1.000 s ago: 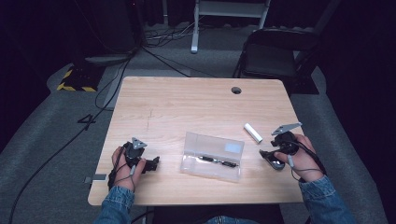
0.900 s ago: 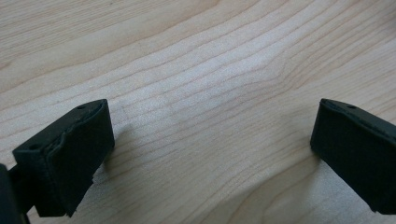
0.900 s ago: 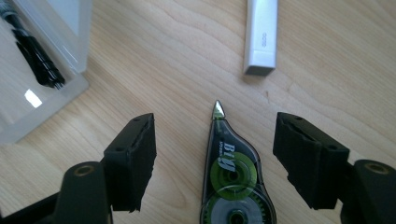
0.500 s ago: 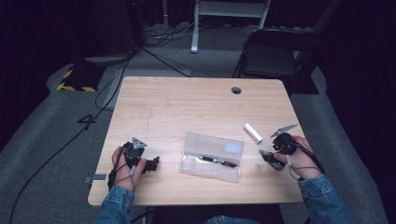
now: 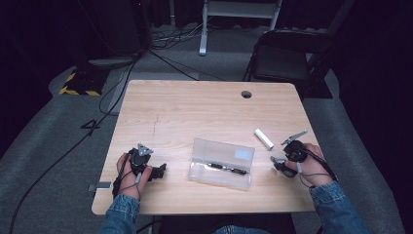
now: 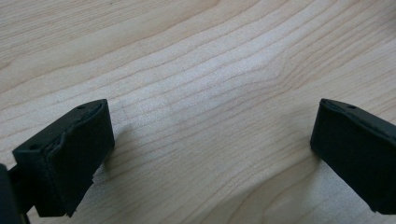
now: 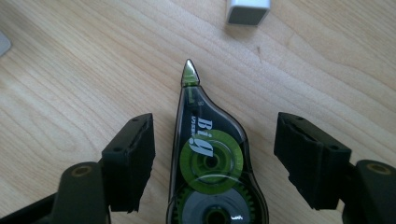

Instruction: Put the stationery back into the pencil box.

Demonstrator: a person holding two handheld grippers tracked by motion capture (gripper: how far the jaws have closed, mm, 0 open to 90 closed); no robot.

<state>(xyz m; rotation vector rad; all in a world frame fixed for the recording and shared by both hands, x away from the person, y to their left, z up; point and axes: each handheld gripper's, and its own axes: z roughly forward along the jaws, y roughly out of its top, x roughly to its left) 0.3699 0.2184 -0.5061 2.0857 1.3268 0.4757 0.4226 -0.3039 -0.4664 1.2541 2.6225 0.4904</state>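
While the correction tape dispenser [image 7: 212, 168] lies flat on the wooden surface [image 5: 195, 112] near its right edge, the right tool [image 5: 284, 161] has sunk closer to the wood than a second ago, and the left tool [image 5: 146, 168] has kept its place near the front-left corner. Right tool jaws stand apart, one on each side of the dispenser, neither pad touching it. Left tool jaws also stand wide apart over bare wood, nothing between them. Bare grain shows on both flanks of the dispenser; a small white stick [image 5: 264, 138] lies just beyond its tip, a gap between them. Clear plastic case [image 5: 222, 163] holding a pen sits to the dispenser's left, near the front edge; the far half of the surface is open, with a round cable hole [image 5: 246, 94] near the back edge. Dispenser's long axis runs along the right tool's jaws, its pointed green tip aimed away from the hand, toward the white stick.
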